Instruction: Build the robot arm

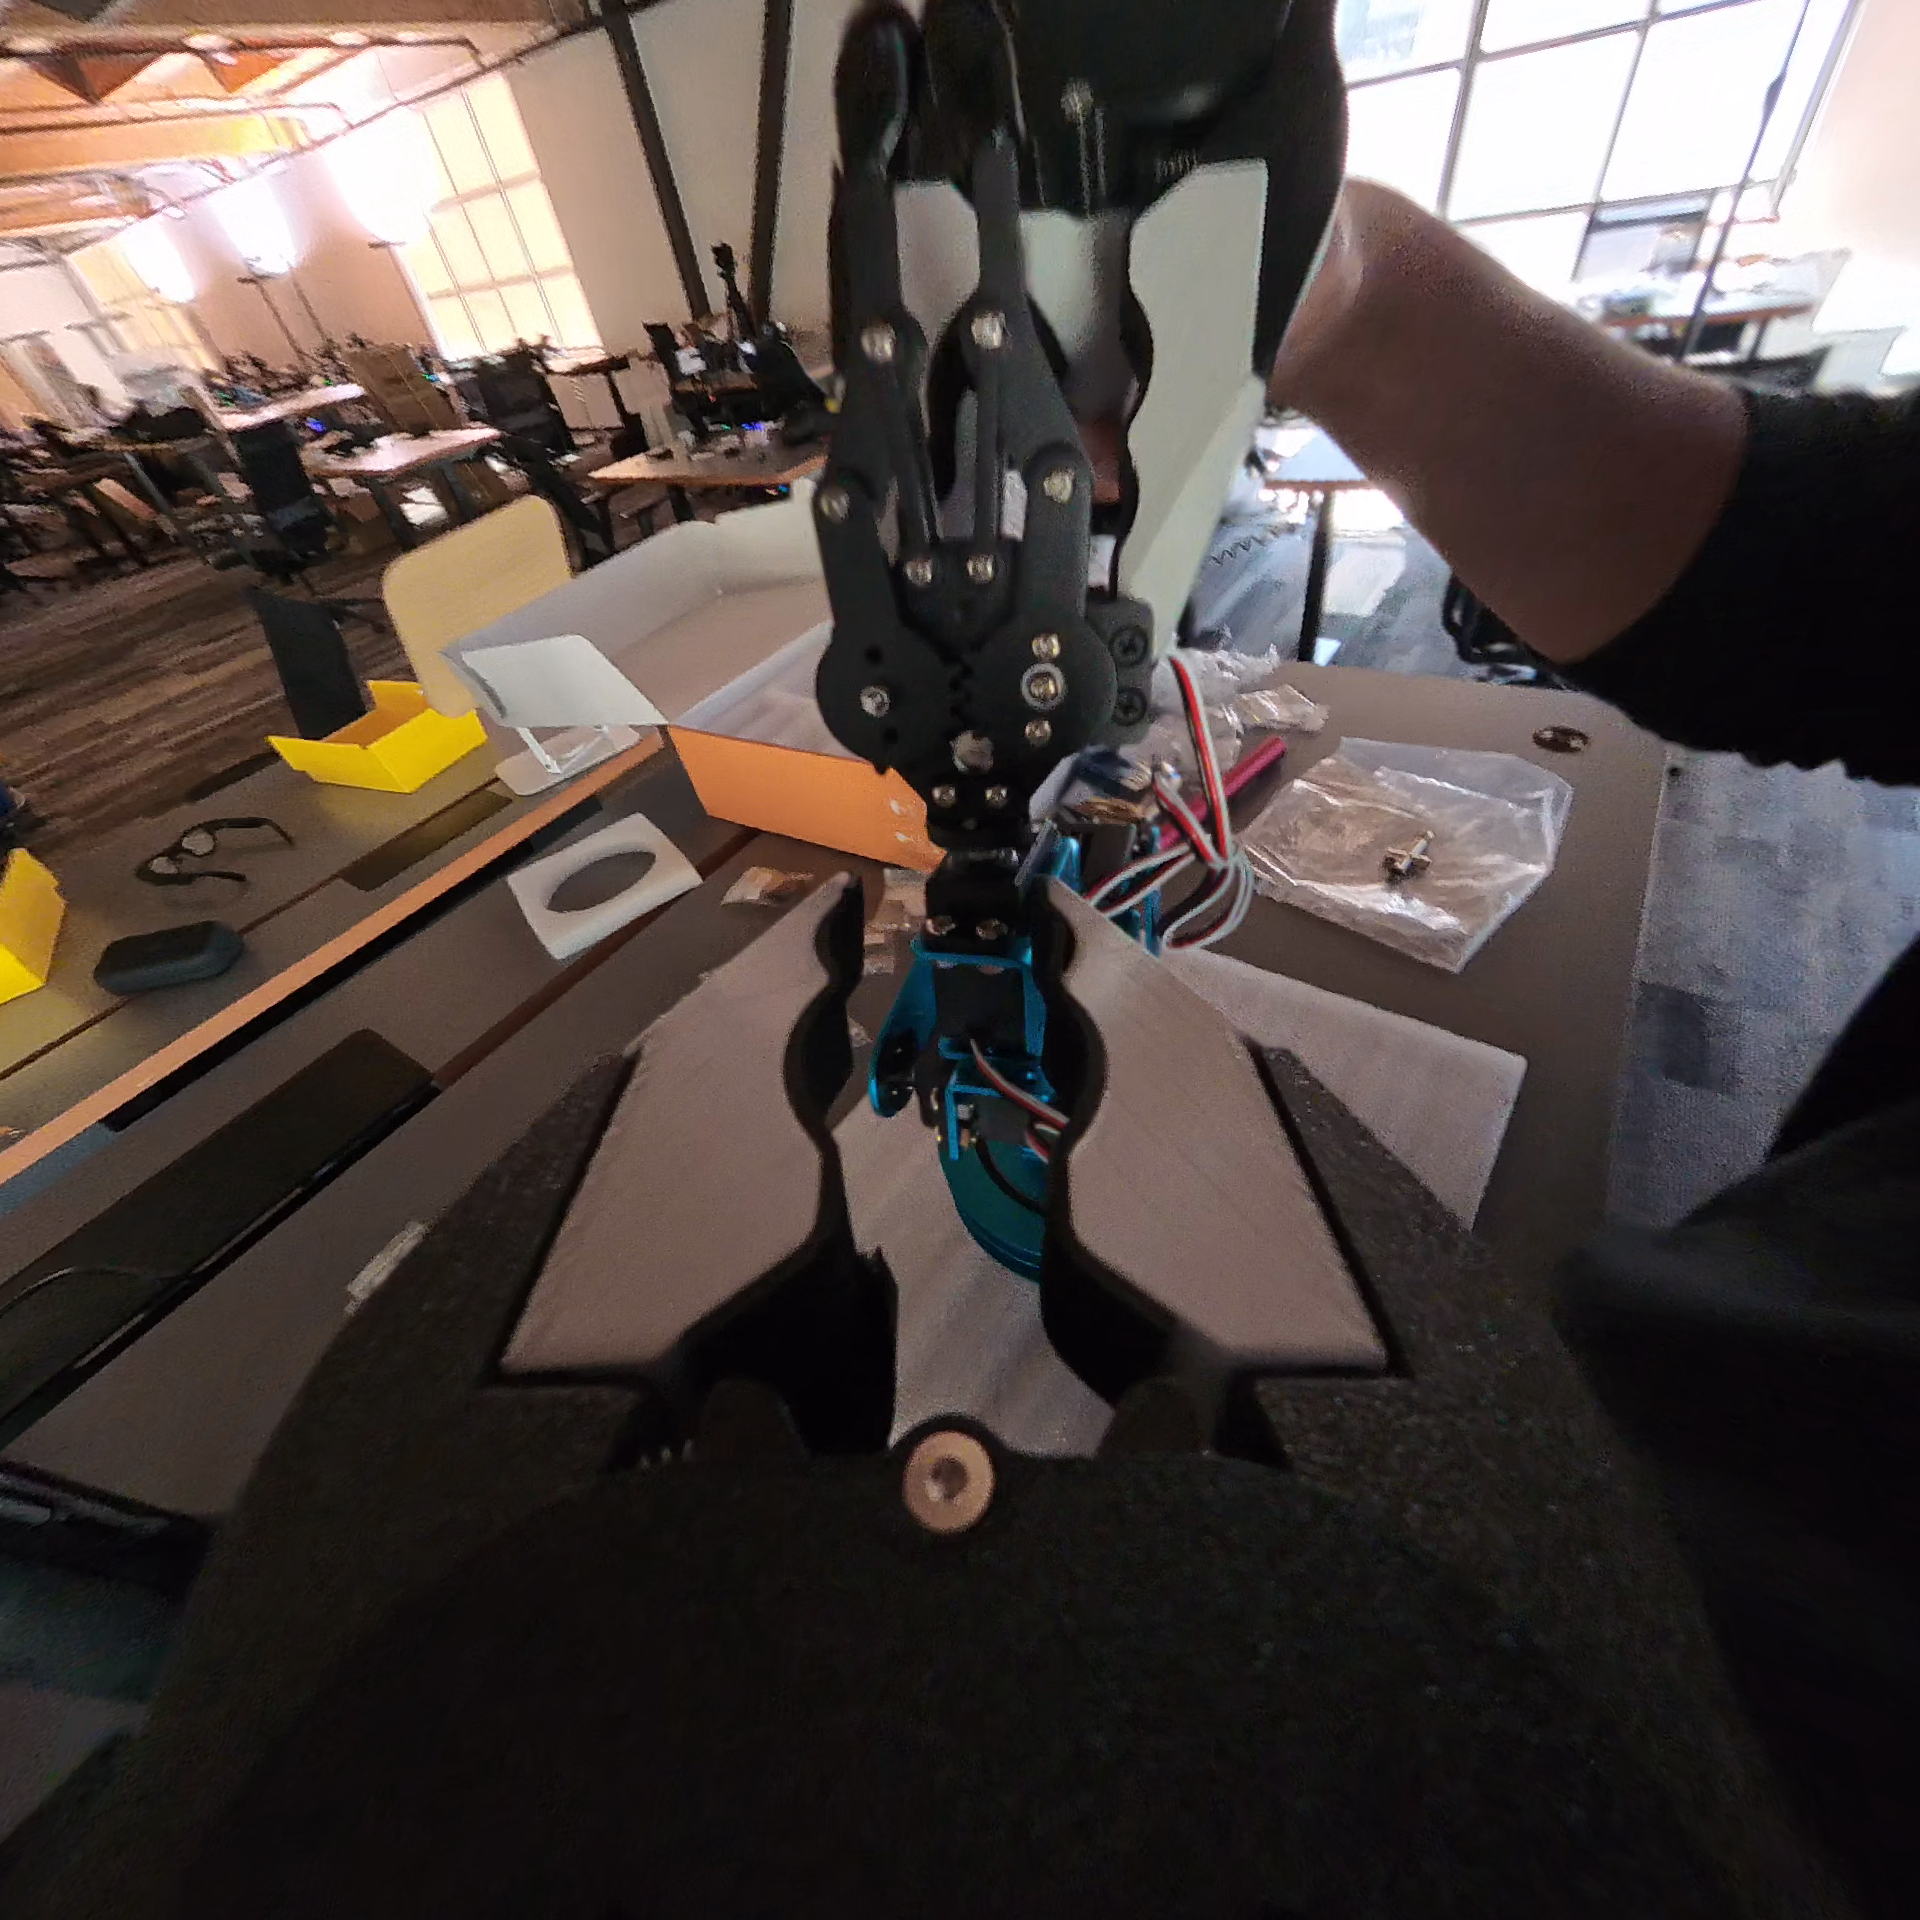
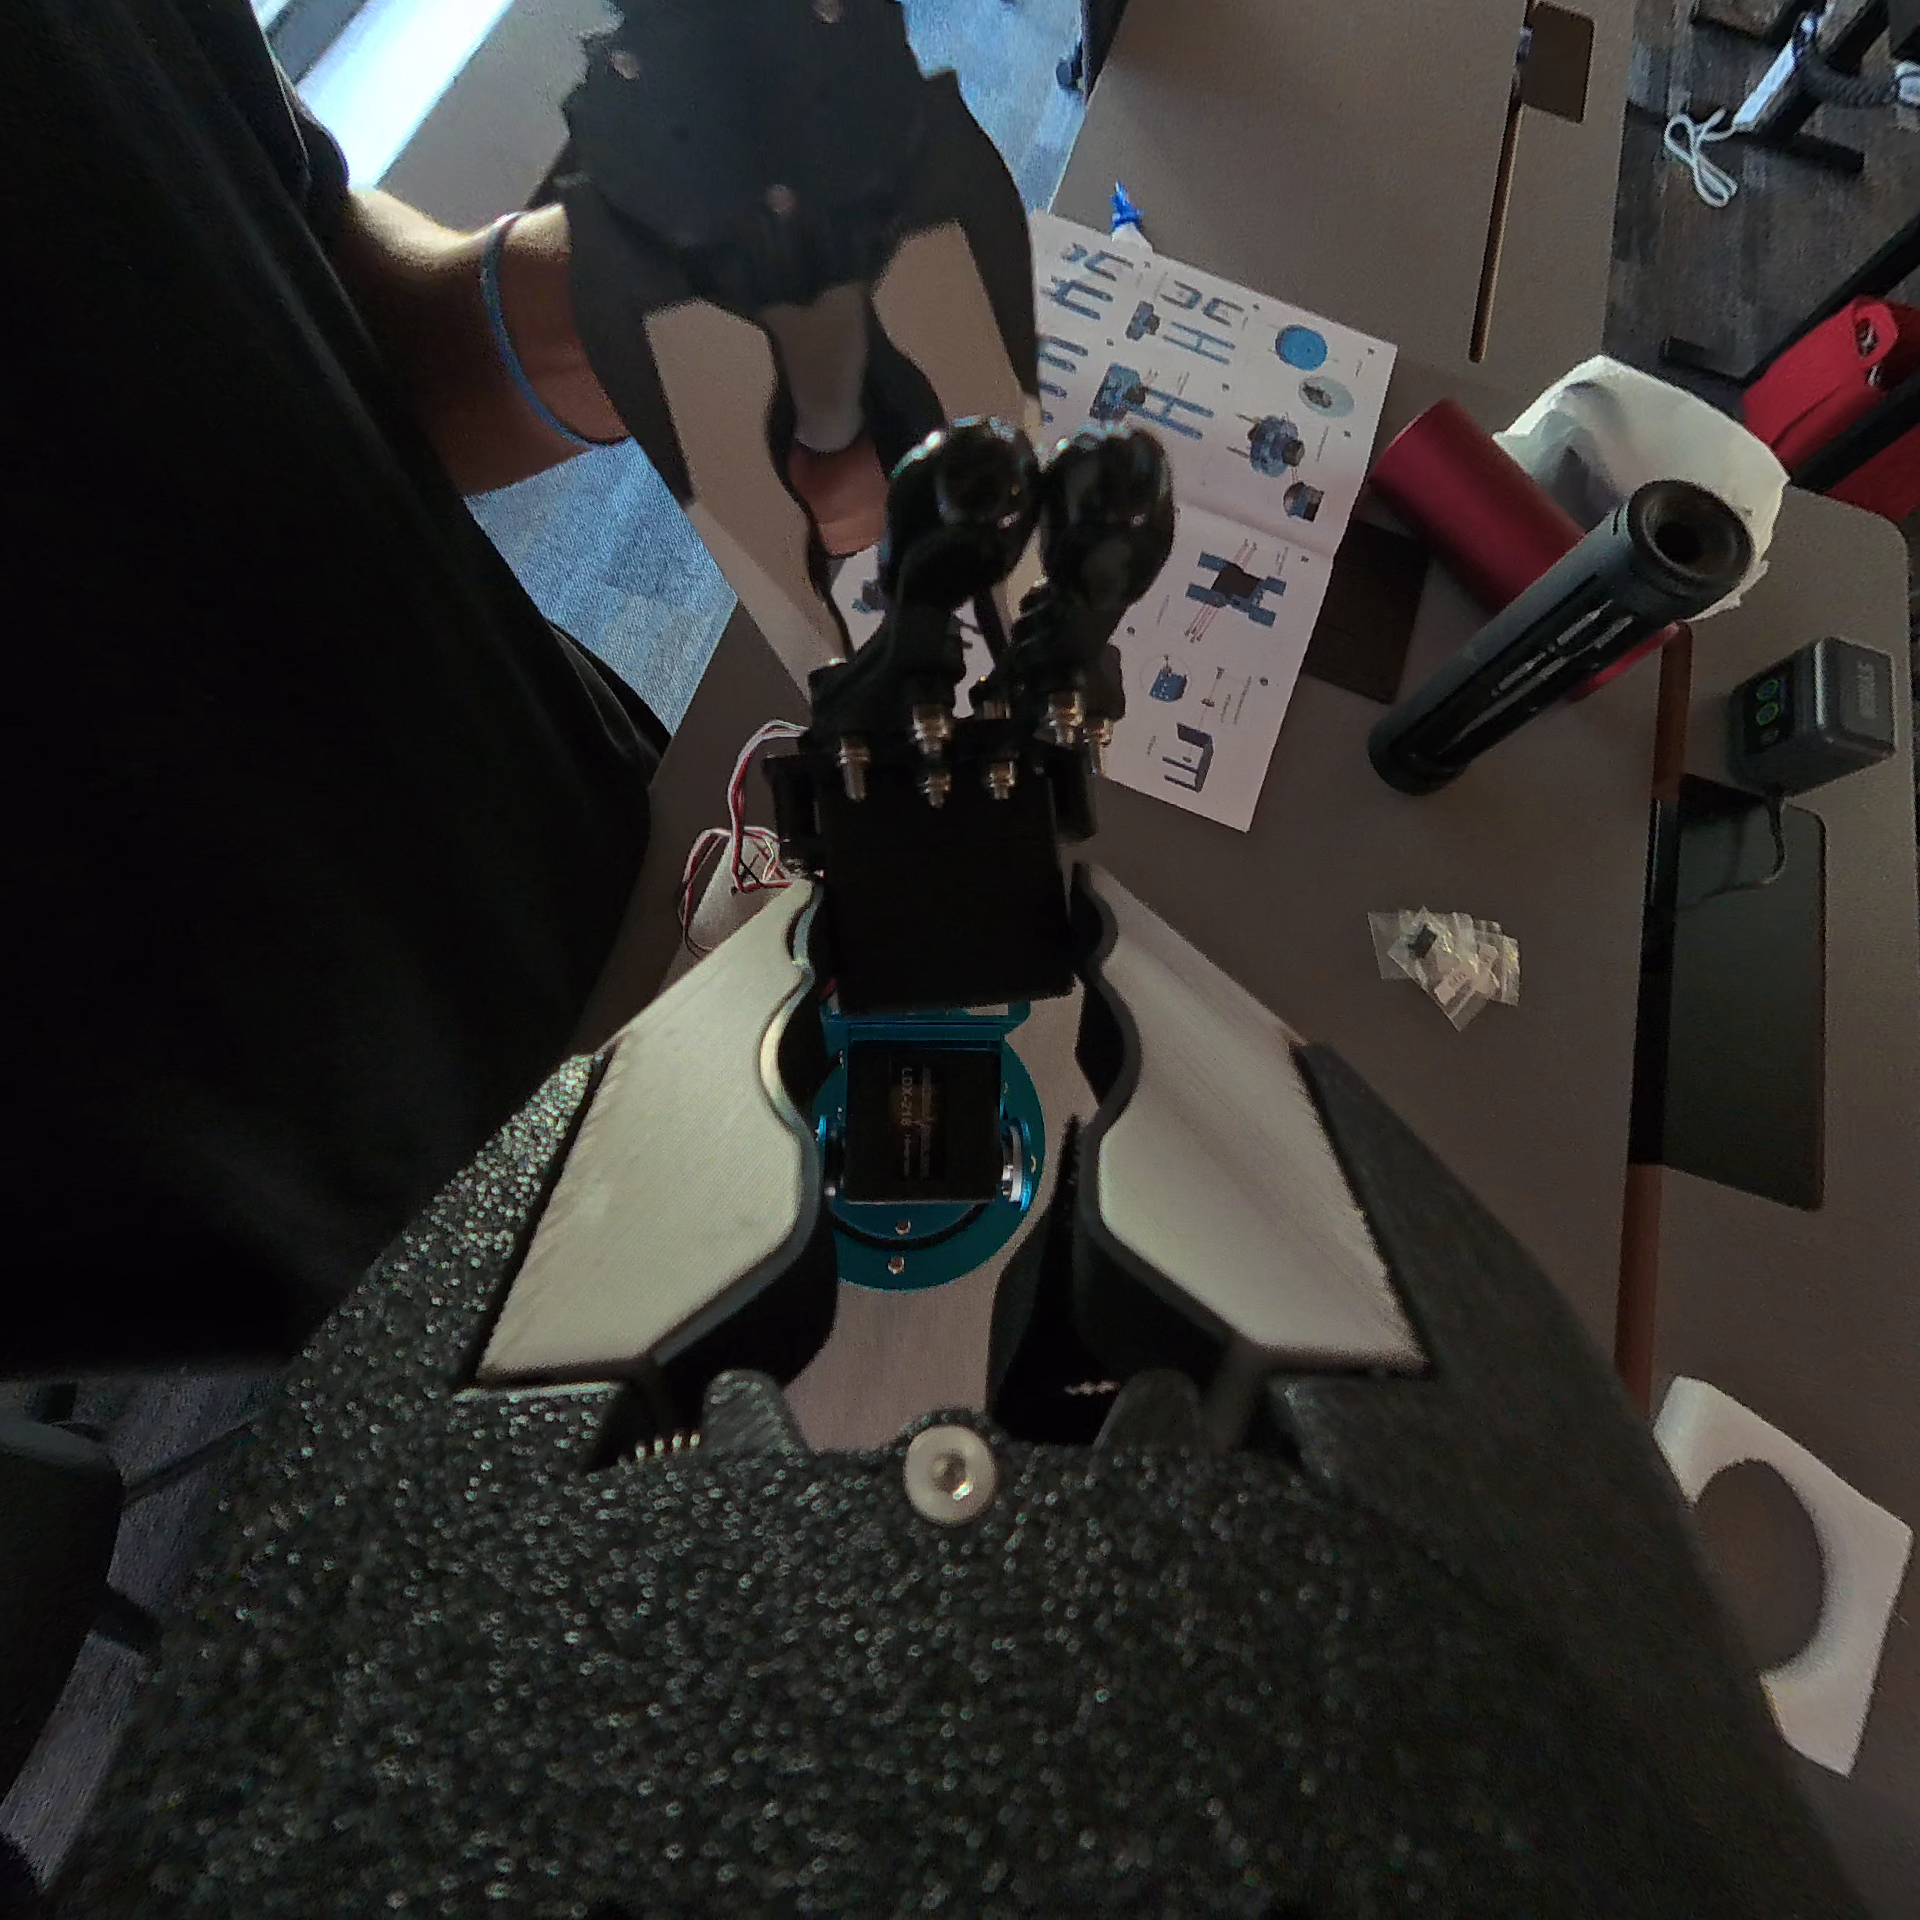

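A small robot arm stands on the dark table, with a blue metal frame [image 1: 961, 1049], a round blue base [image 2: 914, 1236] and a black claw [image 1: 956, 520] that points up. My left gripper [image 1: 951, 904] is closed on the blue frame just under the claw's wrist. My right gripper [image 2: 945, 894] comes from above and its white fingers [image 2: 686, 1122] clamp the black servo block [image 2: 945, 883] at the claw's base. In the left wrist view the right gripper [image 1: 1132, 499] shows behind the claw, held by a hand. In the right wrist view the left gripper [image 2: 821, 447] shows beyond the claw [image 2: 1029, 499].
Red, white and black servo wires [image 1: 1195, 831] trail beside the arm. An orange and white box [image 1: 810, 800], bags of small parts [image 1: 1403, 842], a foam piece with a hole [image 1: 603, 883], glasses [image 1: 208, 847] and yellow bins [image 1: 384, 738] lie around. An instruction sheet [image 2: 1226, 499], a red cylinder [image 2: 1455, 499] and a black tube [image 2: 1538, 634] lie to the right. Only a small space, under 4 cm, lies between the two pairs of fingers.
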Demonstrator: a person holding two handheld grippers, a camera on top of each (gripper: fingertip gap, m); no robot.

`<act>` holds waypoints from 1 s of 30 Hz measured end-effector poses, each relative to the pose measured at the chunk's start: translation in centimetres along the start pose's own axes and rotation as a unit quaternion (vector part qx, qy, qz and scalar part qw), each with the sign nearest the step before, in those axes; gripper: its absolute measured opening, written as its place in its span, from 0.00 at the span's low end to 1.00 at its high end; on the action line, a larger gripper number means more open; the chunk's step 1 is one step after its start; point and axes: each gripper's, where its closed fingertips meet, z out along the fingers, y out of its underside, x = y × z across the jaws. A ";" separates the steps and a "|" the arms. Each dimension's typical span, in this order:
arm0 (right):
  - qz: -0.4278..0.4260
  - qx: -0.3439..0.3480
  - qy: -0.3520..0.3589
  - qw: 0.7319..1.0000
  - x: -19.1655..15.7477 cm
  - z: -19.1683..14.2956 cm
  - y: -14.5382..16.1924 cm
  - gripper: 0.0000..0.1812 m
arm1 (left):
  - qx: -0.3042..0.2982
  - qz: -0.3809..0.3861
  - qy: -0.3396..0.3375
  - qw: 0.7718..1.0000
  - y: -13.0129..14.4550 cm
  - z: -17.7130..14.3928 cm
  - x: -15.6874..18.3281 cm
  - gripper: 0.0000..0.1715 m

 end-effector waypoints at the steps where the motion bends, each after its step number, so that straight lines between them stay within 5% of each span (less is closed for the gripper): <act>1: 0.000 -0.006 0.000 1.000 0.0 0.0 0.0 0.25 | -0.004 0.001 0.012 1.000 0.4 0.3 0.2 0.18; 18: -0.025 -0.159 0.011 0.987 -0.3 0.5 -0.6 0.24 | 0.012 -0.012 0.080 0.997 0.7 1.8 1.1 0.12; 30: 0.027 -0.042 -0.003 0.999 0.1 0.6 -0.3 0.26 | 0.036 -0.041 0.075 0.996 0.9 0.8 0.5 0.14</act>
